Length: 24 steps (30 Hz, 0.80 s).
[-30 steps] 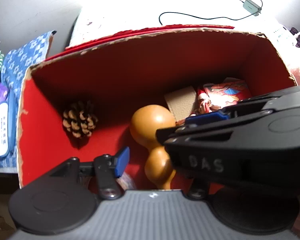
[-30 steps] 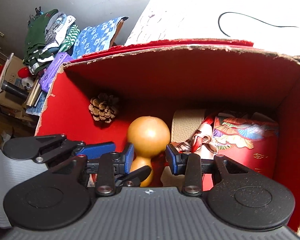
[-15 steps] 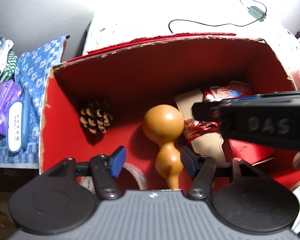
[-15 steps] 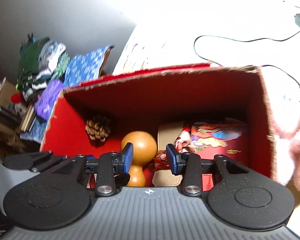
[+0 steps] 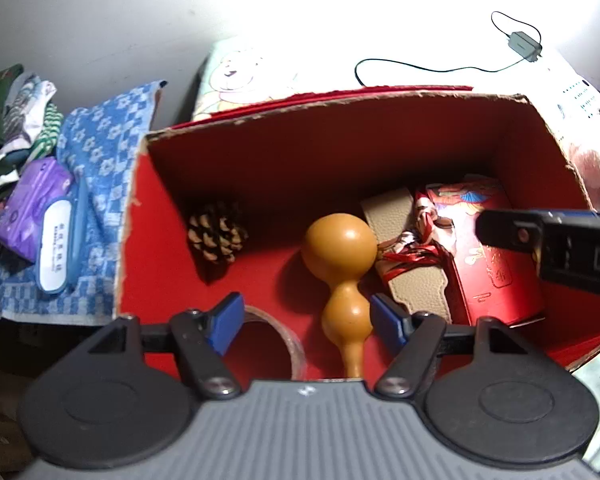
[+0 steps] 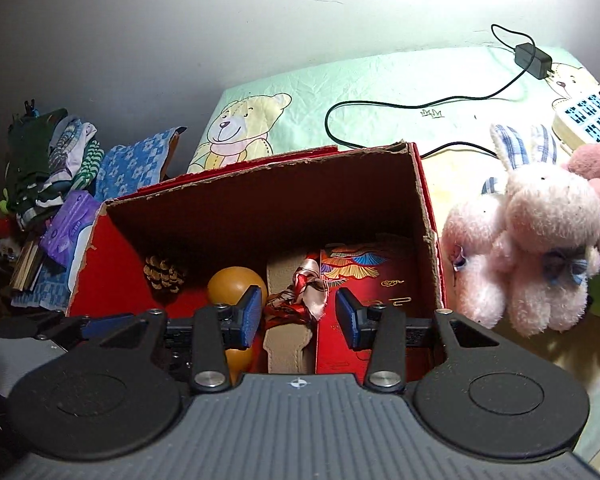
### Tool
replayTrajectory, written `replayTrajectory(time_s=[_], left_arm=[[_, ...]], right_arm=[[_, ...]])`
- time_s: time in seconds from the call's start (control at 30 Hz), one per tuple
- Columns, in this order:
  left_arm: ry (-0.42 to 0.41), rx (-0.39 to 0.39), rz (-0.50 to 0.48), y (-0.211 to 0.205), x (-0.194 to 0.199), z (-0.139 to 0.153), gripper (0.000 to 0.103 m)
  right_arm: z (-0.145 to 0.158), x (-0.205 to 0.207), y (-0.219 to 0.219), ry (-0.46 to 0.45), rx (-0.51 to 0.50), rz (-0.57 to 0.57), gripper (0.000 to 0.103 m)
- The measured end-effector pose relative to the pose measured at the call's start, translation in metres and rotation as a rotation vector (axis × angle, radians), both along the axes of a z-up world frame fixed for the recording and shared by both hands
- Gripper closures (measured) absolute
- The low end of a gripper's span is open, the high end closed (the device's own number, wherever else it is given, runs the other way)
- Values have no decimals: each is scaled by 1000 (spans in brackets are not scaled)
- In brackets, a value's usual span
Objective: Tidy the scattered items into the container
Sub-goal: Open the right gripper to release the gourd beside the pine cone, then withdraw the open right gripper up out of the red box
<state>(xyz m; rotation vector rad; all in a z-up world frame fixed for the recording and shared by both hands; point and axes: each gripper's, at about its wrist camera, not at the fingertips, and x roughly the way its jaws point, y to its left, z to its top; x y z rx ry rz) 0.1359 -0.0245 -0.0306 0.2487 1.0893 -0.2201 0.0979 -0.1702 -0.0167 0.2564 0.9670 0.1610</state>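
Two hand-held grippers hang over an open red cardboard box (image 6: pixel 428 216), both empty: the left hand-held gripper (image 5: pixel 306 322) with its blue pads spread wide above the box floor, the right hand-held gripper (image 6: pixel 298 316) set at a middling gap over the contents. Already inside lie a pine cone (image 5: pixel 216 236), an orange-brown gourd (image 5: pixel 340 252), a beige leather strap (image 6: pixel 286 344) with a red patterned scarf (image 6: pixel 302 300) knotted on it, a red gift box (image 6: pixel 380 280) printed with a gold-and-blue bird motif, and a clear tape roll (image 5: pixel 292 350) at the near wall.

Still outside, just beside the box's right wall on the bear-print sheet (image 6: pixel 260 120), sits a pink plush rabbit (image 6: pixel 540 256) with blue-checked ears and a small blue bow, a second pink plush (image 6: pixel 596 168) pressed against its far side. By the look of it the rabbit is the likeliest next piece. It should be light, soft and squashy, not at all fragile, and its pile gives the pads plenty of bite; a pinch across the body or at the base of an ear would probably hold, though the body may call for a wider opening than the right gripper now shows. A black charger (image 6: pixel 534 58) and its cable trail across the sheet behind the box.
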Motion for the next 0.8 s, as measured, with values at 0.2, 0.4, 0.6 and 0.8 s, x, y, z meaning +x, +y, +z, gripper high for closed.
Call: replayTrajectory(time_s=[0.2, 0.4, 0.6, 0.8], left_arm=[[-7, -3, 38, 5, -7, 8, 30], [5, 14, 63, 5, -14, 10, 28], [17, 39, 91, 5, -17, 7, 23], [12, 52, 108, 5, -19, 5, 18]], right_arm=[[7, -13, 2, -23, -44, -10, 48], [10, -20, 2, -36, -59, -12, 46], [10, -25, 2, -40, -65, -19, 45], [9, -28, 3, -43, -77, -26, 37]])
